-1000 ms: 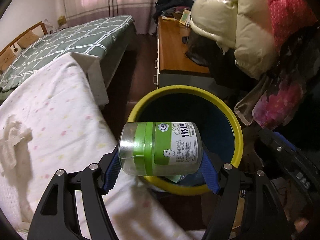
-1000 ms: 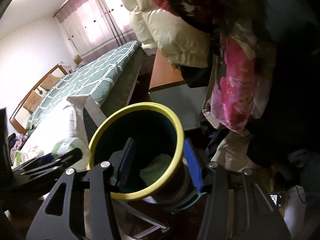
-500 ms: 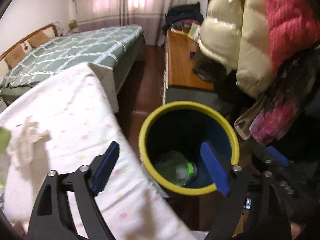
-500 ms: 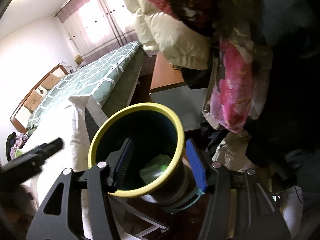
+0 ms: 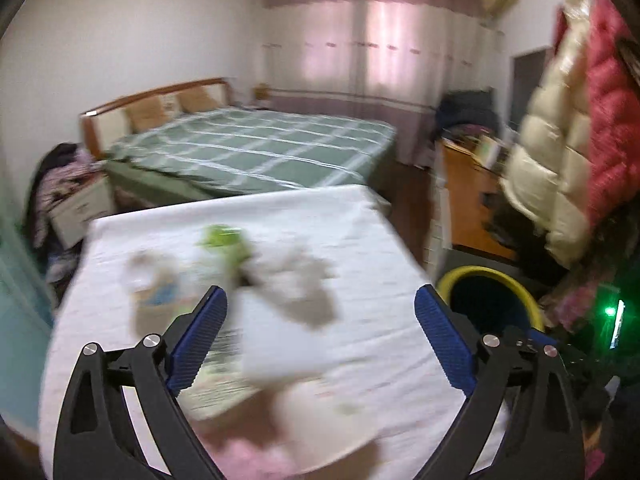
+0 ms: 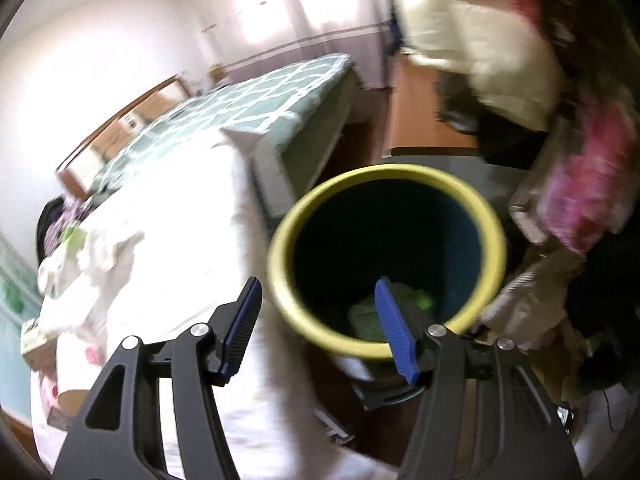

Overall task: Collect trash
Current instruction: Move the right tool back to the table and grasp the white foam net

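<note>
Left claw wide open, holding nothing, over white table with blurry trash. Right claw open, empty, at yellow-rimmed bin; green trash inside.

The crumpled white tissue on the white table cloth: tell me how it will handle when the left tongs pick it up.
The crumpled white tissue looks thin and wrinkled, so it is probably floppy and very light. It should squash flat between the open left tongs rather than resist. Its loose folds may trail or snag the white table cloth; the blur hides finer detail.
</note>
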Action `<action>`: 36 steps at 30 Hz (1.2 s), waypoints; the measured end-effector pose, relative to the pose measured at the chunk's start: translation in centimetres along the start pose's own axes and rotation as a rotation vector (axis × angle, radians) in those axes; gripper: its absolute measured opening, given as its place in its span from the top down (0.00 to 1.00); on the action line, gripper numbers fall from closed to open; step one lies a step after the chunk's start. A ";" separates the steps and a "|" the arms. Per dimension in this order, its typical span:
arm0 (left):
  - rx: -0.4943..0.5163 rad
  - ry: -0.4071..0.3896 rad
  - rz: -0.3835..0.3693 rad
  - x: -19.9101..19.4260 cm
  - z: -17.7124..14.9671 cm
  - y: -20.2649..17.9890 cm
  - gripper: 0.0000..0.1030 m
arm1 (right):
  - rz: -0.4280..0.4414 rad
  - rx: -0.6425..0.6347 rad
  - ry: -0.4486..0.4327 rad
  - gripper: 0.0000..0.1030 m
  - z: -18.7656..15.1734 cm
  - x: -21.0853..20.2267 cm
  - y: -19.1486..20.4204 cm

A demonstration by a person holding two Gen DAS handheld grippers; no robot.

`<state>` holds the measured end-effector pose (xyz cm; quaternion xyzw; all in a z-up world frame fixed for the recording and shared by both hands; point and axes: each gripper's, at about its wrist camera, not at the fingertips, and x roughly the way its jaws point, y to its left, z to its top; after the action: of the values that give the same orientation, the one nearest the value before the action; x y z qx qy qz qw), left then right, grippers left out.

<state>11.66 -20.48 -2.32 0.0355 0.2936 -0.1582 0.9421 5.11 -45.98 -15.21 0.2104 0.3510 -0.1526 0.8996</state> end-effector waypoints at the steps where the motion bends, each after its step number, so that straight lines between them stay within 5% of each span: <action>1: -0.019 -0.008 0.036 -0.6 -0.3 1.6 0.08 | 0.013 -0.015 0.006 0.45 -0.2 0.1 0.9; 8: -0.154 -0.033 0.209 -3.6 -2.5 11.6 0.07 | 0.119 -0.159 0.043 0.45 -0.6 1.0 9.1; 13: -0.216 -0.028 0.248 -4.3 -4.2 16.1 0.07 | 0.182 -0.232 0.041 0.45 -0.3 1.2 14.4; 26: -0.276 -0.009 0.269 -3.3 -5.6 19.3 0.07 | 0.325 -0.362 0.154 0.45 -1.7 2.6 23.9; 36: -0.291 -0.008 0.262 -2.9 -6.1 19.7 0.07 | 0.323 -0.366 0.211 0.42 -2.4 4.2 25.5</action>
<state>12.38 -0.01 -6.26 -0.0637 0.3026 0.0097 0.9509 17.53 -23.27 -12.80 0.1123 0.4267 0.0816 0.8937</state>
